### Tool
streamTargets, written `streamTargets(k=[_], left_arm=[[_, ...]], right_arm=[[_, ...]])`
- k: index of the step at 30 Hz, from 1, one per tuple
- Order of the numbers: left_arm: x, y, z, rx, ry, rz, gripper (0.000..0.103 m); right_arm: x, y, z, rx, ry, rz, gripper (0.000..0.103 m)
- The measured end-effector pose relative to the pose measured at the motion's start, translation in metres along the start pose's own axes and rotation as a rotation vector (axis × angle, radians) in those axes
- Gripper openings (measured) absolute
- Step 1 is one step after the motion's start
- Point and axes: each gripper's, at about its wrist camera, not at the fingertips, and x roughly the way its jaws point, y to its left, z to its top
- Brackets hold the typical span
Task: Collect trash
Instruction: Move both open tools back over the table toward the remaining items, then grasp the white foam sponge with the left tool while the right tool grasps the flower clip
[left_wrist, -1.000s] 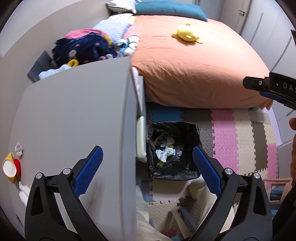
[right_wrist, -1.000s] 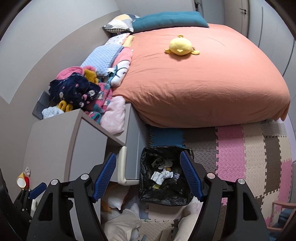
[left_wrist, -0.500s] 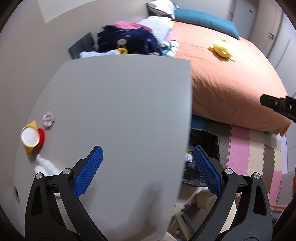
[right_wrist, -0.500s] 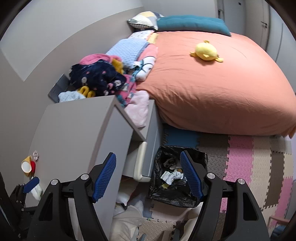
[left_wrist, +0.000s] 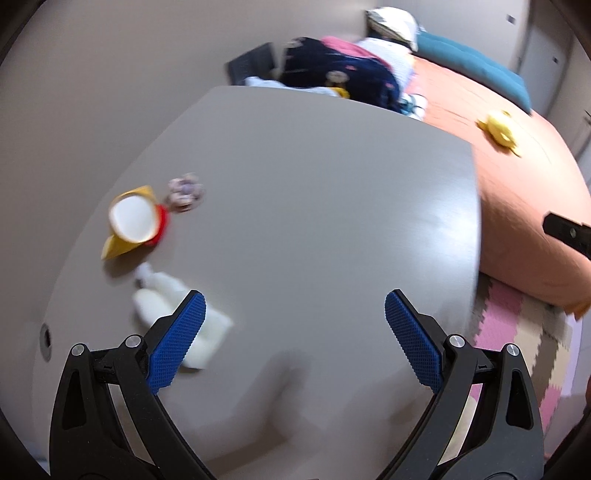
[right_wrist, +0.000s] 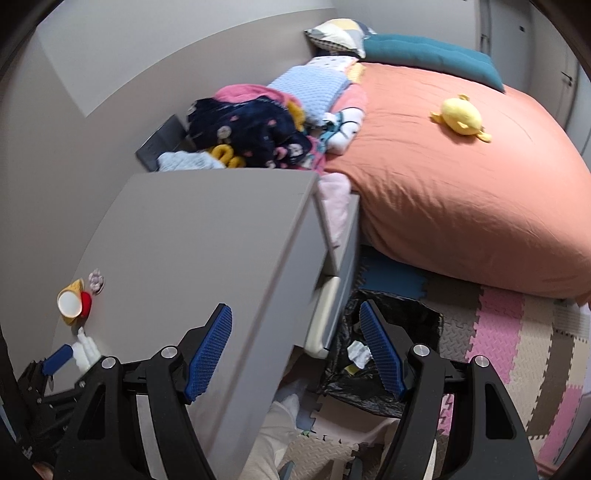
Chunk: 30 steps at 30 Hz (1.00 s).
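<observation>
From the left wrist, the left tool (left_wrist: 293, 336) hovers wide open over the grey tabletop (left_wrist: 314, 206); its left pad overlaps the crumpled white tissue (left_wrist: 177, 314). Best to centre over the tissue before closing.

From the right wrist, the right tool (right_wrist: 295, 352) hangs wide and empty, with the black trash bag (right_wrist: 413, 332) on the floor beneath its right pad.

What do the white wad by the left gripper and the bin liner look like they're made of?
White wad: looks like soft crumpled tissue or paper, matte and lumpy, though motion blur leaves it uncertain. Bin liner: thin black plastic film, glossy and wrinkled, draped over the rim. Left gripper is open above the desk.
</observation>
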Motion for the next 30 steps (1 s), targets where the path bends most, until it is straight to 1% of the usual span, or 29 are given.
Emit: streamTargets(k=[7,10,14,19,21,22,24,26,30], left_arm=[[0.010,0.049,-0.005,-0.122,0.026,0.058,0.095],[0.019,0.061,-0.009,-0.152,0.047,0.073,0.095],[0.034,0.076,-0.013,-0.188,0.083,0.076,0.095],[0.043,0.086,-0.015,-0.206,0.096,0.068,0.094],[0.044,0.091,-0.016,-0.208,0.102,0.051,0.088],[0.044,0.092,-0.016,-0.209,0.105,0.044,0.084],[0.046,0.097,-0.017,-0.216,0.111,0.027,0.078],[0.046,0.100,-0.019,-0.216,0.111,0.019,0.071],[0.043,0.107,-0.023,-0.222,0.098,-0.005,0.062]], right_arm=[[0.012,0.032,-0.004,-0.063,0.025,0.018,0.072],[0.017,0.046,-0.005,-0.090,0.033,0.023,0.072],[0.020,0.059,-0.007,-0.115,0.039,0.029,0.072],[0.025,0.072,-0.008,-0.138,0.048,0.031,0.072],[0.029,0.078,-0.008,-0.145,0.055,0.033,0.072],[0.031,0.081,-0.008,-0.148,0.059,0.034,0.072],[0.034,0.087,-0.008,-0.159,0.064,0.037,0.072],[0.036,0.093,-0.008,-0.171,0.067,0.038,0.072],[0.042,0.109,-0.007,-0.197,0.073,0.045,0.072]])
